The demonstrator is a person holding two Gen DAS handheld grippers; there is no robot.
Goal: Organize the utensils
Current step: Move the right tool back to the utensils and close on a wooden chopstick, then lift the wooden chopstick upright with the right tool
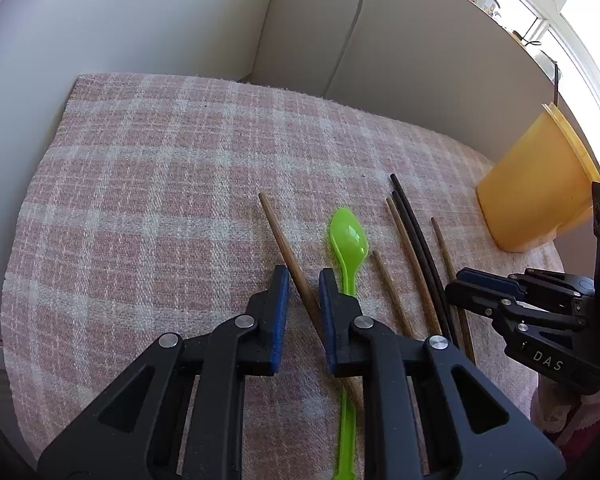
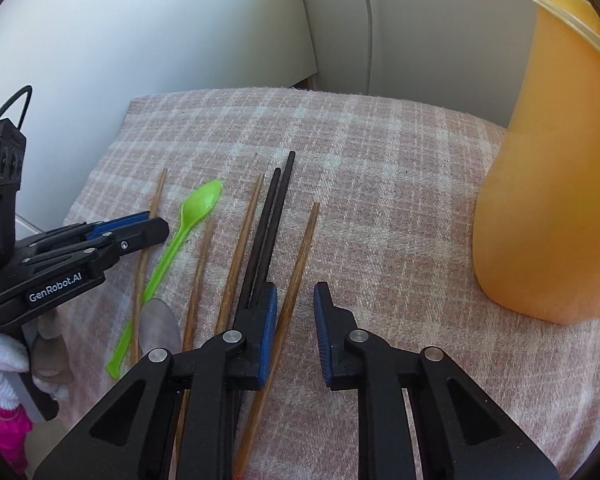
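Several chopsticks and a green plastic spoon (image 1: 348, 240) lie on a pink plaid cloth (image 1: 160, 180). My left gripper (image 1: 304, 280) is open, its jaws either side of the leftmost wooden chopstick (image 1: 284, 240). My right gripper (image 2: 296, 296) is open over the rightmost wooden chopstick (image 2: 300, 256), which lies between its jaws. A pair of black chopsticks (image 2: 272, 208) lies just left of it. The green spoon also shows in the right wrist view (image 2: 196, 208), with a clear spoon (image 2: 160, 328) near its handle. The right gripper also shows in the left wrist view (image 1: 466, 286).
A tall orange plastic cup (image 2: 552, 200) stands on the cloth at the right, also seen in the left wrist view (image 1: 540, 184). White walls (image 1: 140, 20) close off the back. The cloth's left edge drops off near the left gripper's body (image 2: 80, 248).
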